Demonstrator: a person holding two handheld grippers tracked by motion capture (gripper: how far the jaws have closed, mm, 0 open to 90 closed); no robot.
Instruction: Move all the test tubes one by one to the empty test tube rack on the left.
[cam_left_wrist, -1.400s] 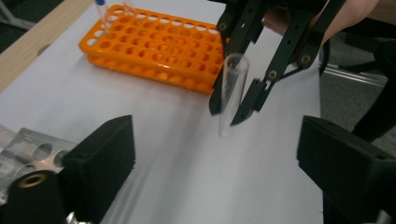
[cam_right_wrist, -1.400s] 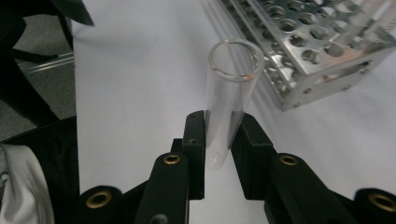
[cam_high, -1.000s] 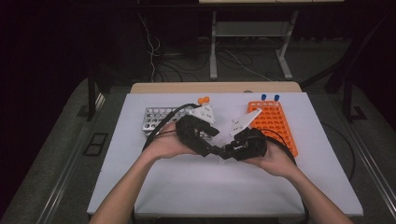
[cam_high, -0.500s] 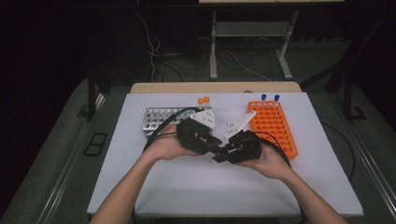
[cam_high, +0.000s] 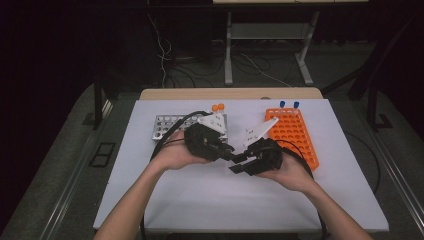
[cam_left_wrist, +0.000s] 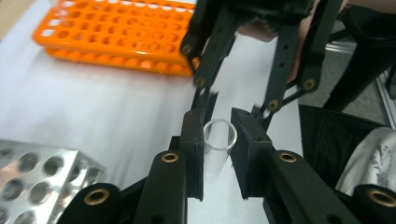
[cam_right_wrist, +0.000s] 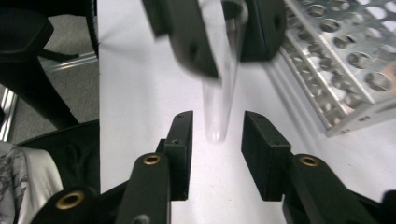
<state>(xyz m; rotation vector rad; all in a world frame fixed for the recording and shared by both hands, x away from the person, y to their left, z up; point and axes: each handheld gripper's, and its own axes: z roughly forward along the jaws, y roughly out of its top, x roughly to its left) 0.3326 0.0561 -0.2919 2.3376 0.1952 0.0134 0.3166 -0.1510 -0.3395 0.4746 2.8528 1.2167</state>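
Handover of the clear tube (cam_left_wrist: 218, 145) was the step in hand: my left claw (cam_left_wrist: 215, 140) was clenched on it near its open rim, above the middle of the white surface (cam_high: 200, 200), while my right claw (cam_right_wrist: 215, 135) had just been opening, its pads apart on either side of the tube's rounded tip without pressing on it. To do it well, I judged I should draw the right claw straight back toward six o'clock until clear of the tip, then keep the left grip firm and carry the tube upright to the metal rack (cam_high: 167, 125) at ten o'clock or the orange rack (cam_high: 295, 132) at two o'clock.
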